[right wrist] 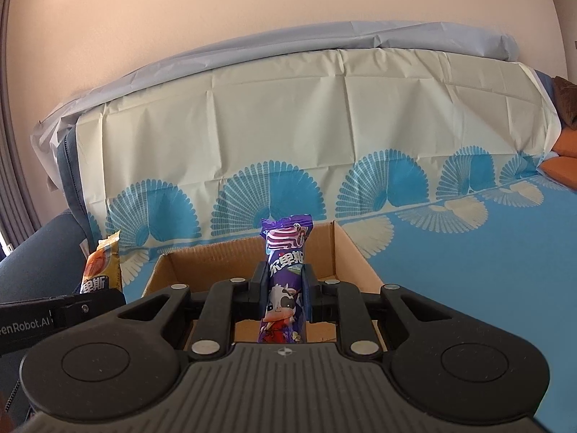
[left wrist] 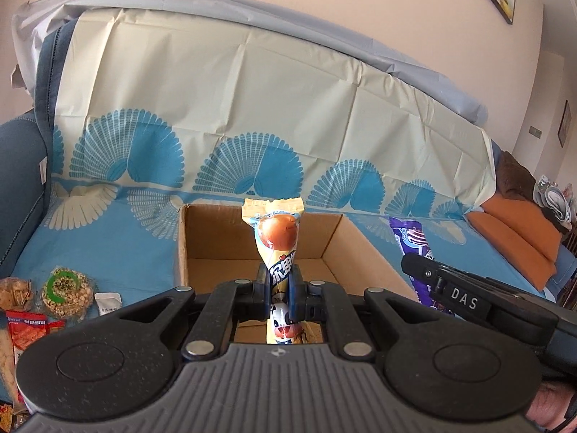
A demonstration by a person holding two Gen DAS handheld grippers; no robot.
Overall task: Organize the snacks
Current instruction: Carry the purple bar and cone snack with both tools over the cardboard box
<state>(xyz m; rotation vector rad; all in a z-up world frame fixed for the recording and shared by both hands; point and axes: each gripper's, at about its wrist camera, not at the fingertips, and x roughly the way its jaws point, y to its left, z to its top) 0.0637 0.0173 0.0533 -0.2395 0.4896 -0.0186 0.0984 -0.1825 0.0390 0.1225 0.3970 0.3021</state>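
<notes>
Beige wall (left wrist: 324,0) behind sheet-draped sofa (left wrist: 252,108)

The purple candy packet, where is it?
In the right wrist view the purple candy packet stands upright, pinched in the right hand-held gripper over the open cardboard box.

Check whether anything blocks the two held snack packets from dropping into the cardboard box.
Nothing visible does. The left hand-held gripper is shut on the yellow lollipop packet, the right hand-held gripper on the purple lollipop packet. Both are at the open cardboard box, whose visible floor is bare.
</notes>
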